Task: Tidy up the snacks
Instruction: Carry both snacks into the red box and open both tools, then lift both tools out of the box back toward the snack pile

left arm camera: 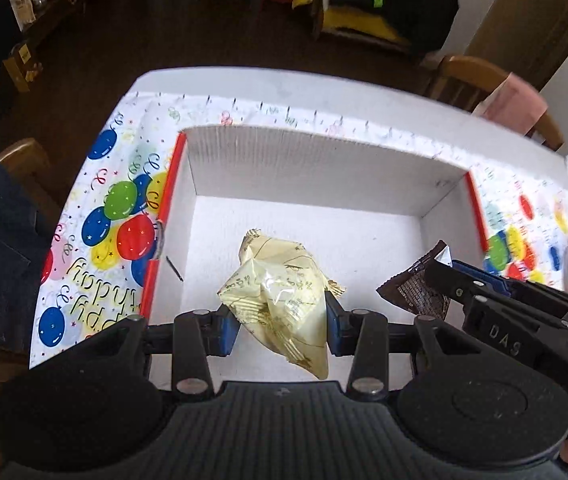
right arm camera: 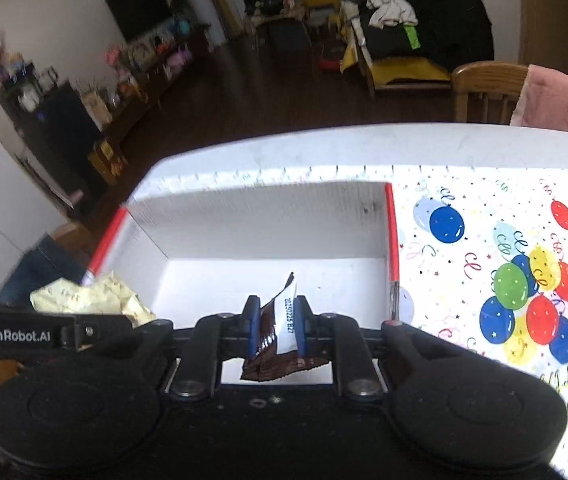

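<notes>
My left claw [left arm camera: 281,322] tilts steeply down, clenched on a crumpled cream snack packet [left arm camera: 279,300] above the white box [left arm camera: 324,168]; my right claw [right arm camera: 275,330], angled down beside it, pinches a brown snack wrapper [right arm camera: 279,344] over the same box; beyond lies the balloon-print desk [right arm camera: 484,248].

Each black gripper [left arm camera: 281,322] has blue pads, silver screws, and white lettering.

Left gripper [left arm camera: 281,316] and right gripper [right arm camera: 275,326] both angled downward — side by side, each clamped
</notes>
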Demonstrator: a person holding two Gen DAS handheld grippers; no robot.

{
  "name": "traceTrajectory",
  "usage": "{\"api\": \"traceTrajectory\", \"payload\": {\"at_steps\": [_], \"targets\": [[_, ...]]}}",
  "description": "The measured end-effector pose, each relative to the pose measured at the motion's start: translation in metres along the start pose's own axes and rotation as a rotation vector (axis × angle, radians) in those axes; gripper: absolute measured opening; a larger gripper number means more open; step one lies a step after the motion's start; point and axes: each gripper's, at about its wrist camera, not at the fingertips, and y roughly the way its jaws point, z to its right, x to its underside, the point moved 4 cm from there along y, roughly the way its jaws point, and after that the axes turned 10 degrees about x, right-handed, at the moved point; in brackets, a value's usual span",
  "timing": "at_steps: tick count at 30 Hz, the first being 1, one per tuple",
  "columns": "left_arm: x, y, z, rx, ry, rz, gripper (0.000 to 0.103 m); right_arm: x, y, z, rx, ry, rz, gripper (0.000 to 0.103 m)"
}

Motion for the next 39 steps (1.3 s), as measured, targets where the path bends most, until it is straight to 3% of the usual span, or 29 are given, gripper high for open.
{"api": "traceTrajectory", "payload": {"at_steps": [10,21,27,39], "targets": [[-0.005,0.058,-0.008,-0.032,-0.023,-0.161,0.041,0.009,0.041,-0.019,0.032,-0.203,-0.096,0.016],[0.001,0.080,-0.018,-0.032,-0.053,-0.249,0.042,0.016,0.058,-0.019,0.038,-0.257,-0.174,0.020],[0.002,0.075,-0.015,-0.016,-0.061,-0.230,0.050,0.016,0.055,-0.020,0.035,-0.256,-0.174,0.025],[0.013,0.028,-0.006,0.059,-0.041,-0.139,0.051,0.008,0.005,-0.011,0.002,-0.185,-0.109,0.031]]}}
